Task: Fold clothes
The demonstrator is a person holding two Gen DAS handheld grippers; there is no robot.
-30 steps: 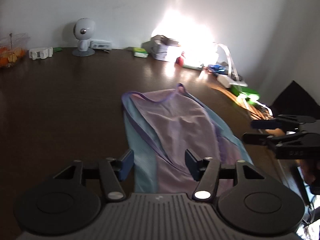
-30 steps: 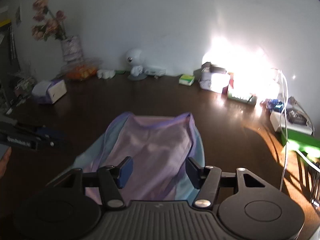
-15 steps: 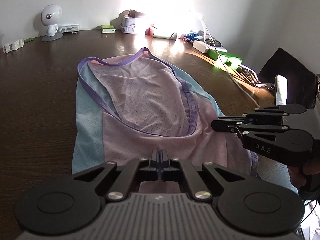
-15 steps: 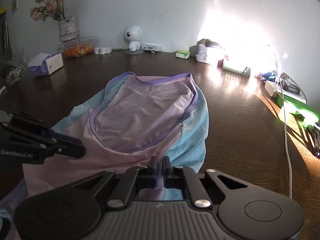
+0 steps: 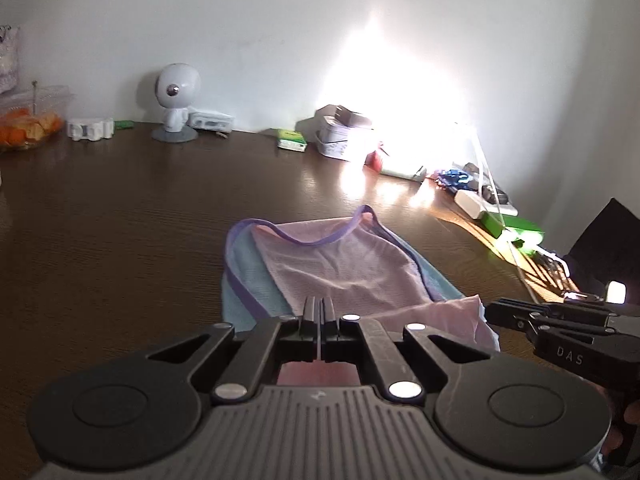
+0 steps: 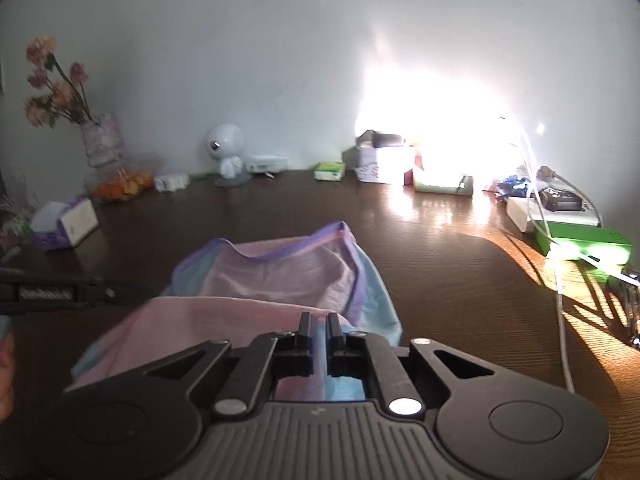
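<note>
Pink mesh top (image 5: 344, 276) w/ purple trim & lt-blue sides, dk brown woodgrain table (image 5: 120, 232), black tongs (image 5: 319, 312).

Lying wide and bare on the left: dark brown wooden table (image 5: 100, 216). Crowding the far edge: white round-headed robot toy (image 5: 176, 100), small green box (image 5: 292, 144), white paper boxes (image 5: 340, 136). Blocking the right side: white cables (image 6: 560, 312), bright green box (image 6: 588, 240).

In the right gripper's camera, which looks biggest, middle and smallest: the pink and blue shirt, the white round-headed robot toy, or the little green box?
1. Pink and blue mesh shirt, but it lies nearest the camera.
2. White round-headed robot toy.
3. Small green box, not far behind the toy, so that ranking is unsure.
</note>
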